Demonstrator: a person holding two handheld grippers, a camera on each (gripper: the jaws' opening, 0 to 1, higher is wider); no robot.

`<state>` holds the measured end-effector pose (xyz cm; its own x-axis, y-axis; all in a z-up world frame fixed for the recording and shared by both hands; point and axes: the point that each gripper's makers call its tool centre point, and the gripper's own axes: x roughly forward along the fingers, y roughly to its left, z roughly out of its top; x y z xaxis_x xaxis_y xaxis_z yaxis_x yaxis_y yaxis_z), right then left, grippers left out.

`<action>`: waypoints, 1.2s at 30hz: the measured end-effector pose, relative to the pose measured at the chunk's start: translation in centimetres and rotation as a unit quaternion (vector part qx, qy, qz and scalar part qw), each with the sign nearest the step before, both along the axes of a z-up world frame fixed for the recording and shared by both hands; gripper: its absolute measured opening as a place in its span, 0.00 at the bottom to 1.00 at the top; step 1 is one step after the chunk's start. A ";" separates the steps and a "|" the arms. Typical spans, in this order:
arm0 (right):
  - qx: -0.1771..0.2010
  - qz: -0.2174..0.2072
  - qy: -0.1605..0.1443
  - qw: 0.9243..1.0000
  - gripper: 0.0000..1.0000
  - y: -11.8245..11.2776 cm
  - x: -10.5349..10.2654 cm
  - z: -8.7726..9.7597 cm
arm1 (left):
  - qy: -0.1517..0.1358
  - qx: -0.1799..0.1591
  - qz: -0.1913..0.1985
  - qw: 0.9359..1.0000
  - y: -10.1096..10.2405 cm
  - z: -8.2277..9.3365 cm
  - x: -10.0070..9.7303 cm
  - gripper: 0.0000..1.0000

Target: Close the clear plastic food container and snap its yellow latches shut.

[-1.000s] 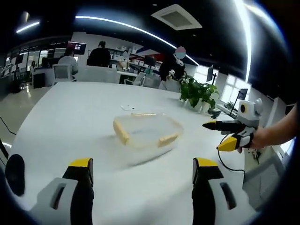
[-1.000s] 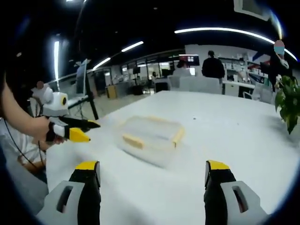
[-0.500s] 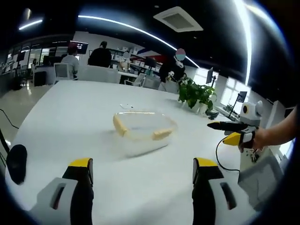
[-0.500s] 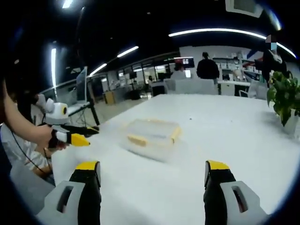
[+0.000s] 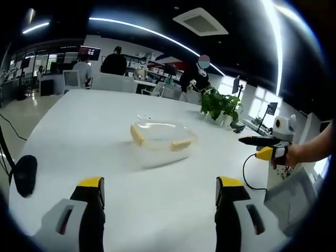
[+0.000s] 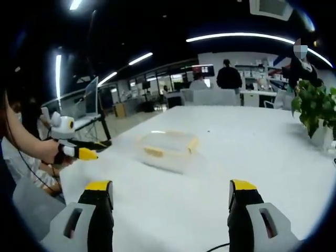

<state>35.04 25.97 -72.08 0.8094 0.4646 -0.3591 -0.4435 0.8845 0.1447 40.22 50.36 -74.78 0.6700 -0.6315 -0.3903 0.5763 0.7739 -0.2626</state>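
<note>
Both tongs are standing spread and gripping nothing: the left tongs (image 5: 160, 191) and the right tongs (image 6: 171, 195) are each hanging above the white counter (image 5: 79, 136), well short of the clear plastic food container (image 5: 160, 143). That container is sitting out toward the middle of the counter, its yellow latches (image 5: 138, 135) showing along its sides. A potted plant (image 5: 220, 105) is standing farther back near the counter's edge, and people are sitting and standing at desks beyond.
</note>
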 end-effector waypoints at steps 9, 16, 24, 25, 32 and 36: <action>-0.008 0.000 0.006 1.000 0.91 -1.0 -1.8 0.0 | 0.002 0.005 0.003 1.000 0.8 -0.1 -1.7 0.87; -0.010 0.004 0.011 1.000 0.91 -1.4 -3.0 0.1 | 0.000 0.006 0.003 1.000 1.1 0.4 -2.9 0.87; -0.006 0.002 0.013 1.000 0.90 -2.1 -4.3 0.4 | 0.003 0.002 0.011 1.000 1.0 0.7 -4.2 0.86; -0.007 0.002 0.014 1.000 0.90 -2.2 -4.5 0.3 | 0.002 0.003 0.010 1.000 0.9 0.7 -4.3 0.86; -0.003 -0.005 0.019 1.000 0.90 -3.0 -5.5 0.2 | 0.005 0.006 0.008 1.000 0.7 0.2 -6.0 0.86; 0.000 -0.007 0.020 1.000 0.90 -3.3 -6.1 0.5 | 0.008 0.006 0.010 1.000 0.9 0.2 -6.8 0.86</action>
